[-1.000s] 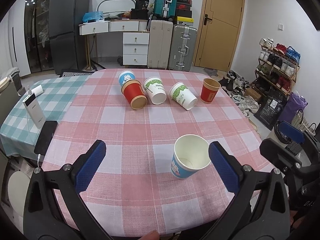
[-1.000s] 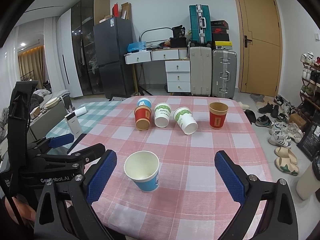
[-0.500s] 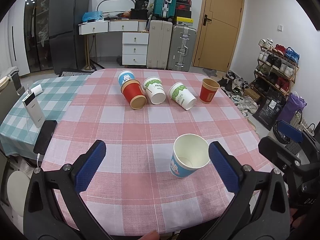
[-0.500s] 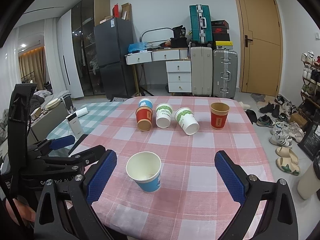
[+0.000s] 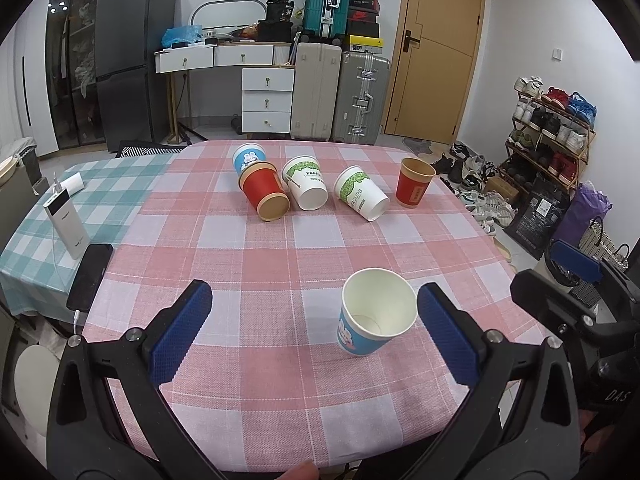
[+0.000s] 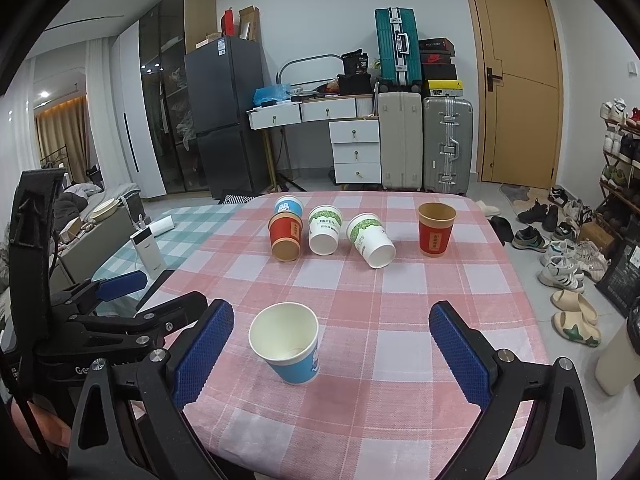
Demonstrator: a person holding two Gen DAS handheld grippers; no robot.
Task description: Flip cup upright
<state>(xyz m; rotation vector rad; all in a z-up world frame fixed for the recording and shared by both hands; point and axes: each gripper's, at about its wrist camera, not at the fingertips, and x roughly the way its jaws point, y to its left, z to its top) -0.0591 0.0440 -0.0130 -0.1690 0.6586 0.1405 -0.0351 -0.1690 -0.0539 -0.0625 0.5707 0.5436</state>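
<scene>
- Both my grippers are spread wide and empty: left gripper [image 5: 314,326], right gripper [image 6: 332,346].
- The blue cup [image 6: 289,346] already stands upright between my right gripper's fingers, nearer the left one.
- Ahead lie the tipped cups; I judge the white cup [image 6: 370,240] next (pinch mid-wall gently, since paper crushes), then rotate it base-down.

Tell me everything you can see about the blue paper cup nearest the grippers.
The blue paper cup stands upright on the pink checked tablecloth, mouth open, with nothing visible in its plain white inside. Its blue wall carries a white and pink cartoon print. It sits alone near the table's front edge, apart from the other cups, with no gripper touching it.
</scene>
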